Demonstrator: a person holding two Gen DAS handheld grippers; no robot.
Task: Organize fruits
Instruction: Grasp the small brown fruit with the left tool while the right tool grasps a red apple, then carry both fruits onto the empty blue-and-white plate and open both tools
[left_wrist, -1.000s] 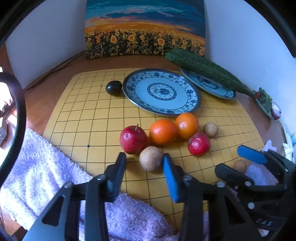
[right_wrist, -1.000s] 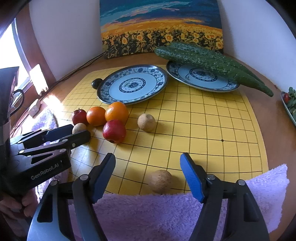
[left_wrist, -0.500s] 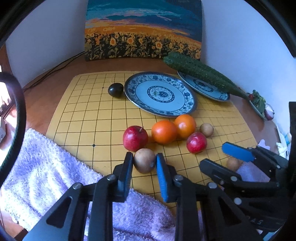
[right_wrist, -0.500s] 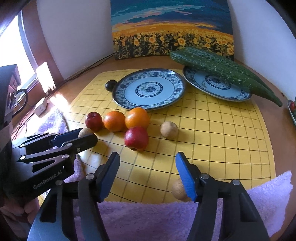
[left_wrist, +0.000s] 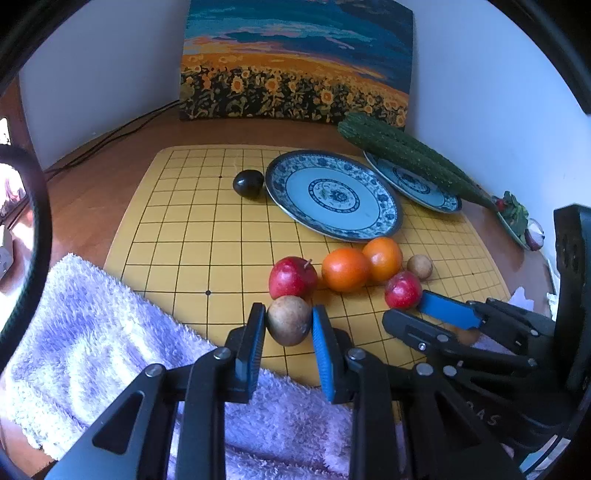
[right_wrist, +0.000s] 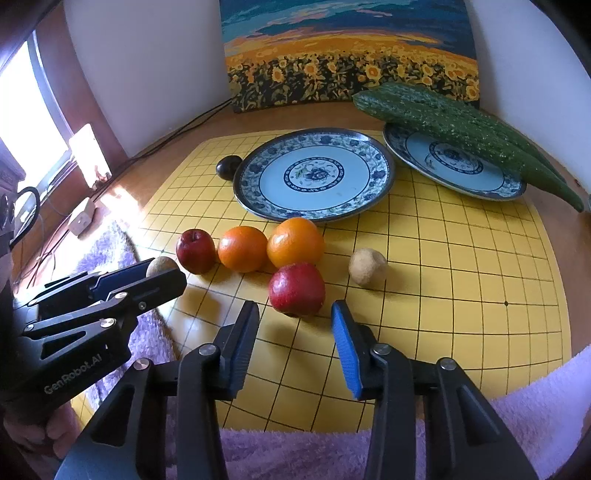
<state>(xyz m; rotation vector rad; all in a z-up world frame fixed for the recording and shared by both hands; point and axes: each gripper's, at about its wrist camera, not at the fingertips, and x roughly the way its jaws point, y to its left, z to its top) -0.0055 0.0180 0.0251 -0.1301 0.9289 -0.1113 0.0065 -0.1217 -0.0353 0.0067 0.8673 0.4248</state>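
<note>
White walls (right_wrist: 155, 74), sunflower painting (right_wrist: 351, 55) leaning at back, wooden tabletop (left_wrist: 92, 184), bright window (right_wrist: 26, 122) at left

A small round brown fruit (left_wrist: 289, 319) sits on the yellow grid board (left_wrist: 192, 236) near its front edge, pinched on both sides, with a red apple (left_wrist: 292, 277) touching it just behind. Beside that apple two oranges (left_wrist: 345, 269) (left_wrist: 382, 257) lie in a touching row toward the right, a second red apple (right_wrist: 296, 289) in front of them and another small brown fruit (right_wrist: 368, 266) a little apart to its right. A dark, nearly black fruit (left_wrist: 248, 183) rests toward the board's back edge against the rim of an empty blue-patterned plate (left_wrist: 334, 194).
</note>
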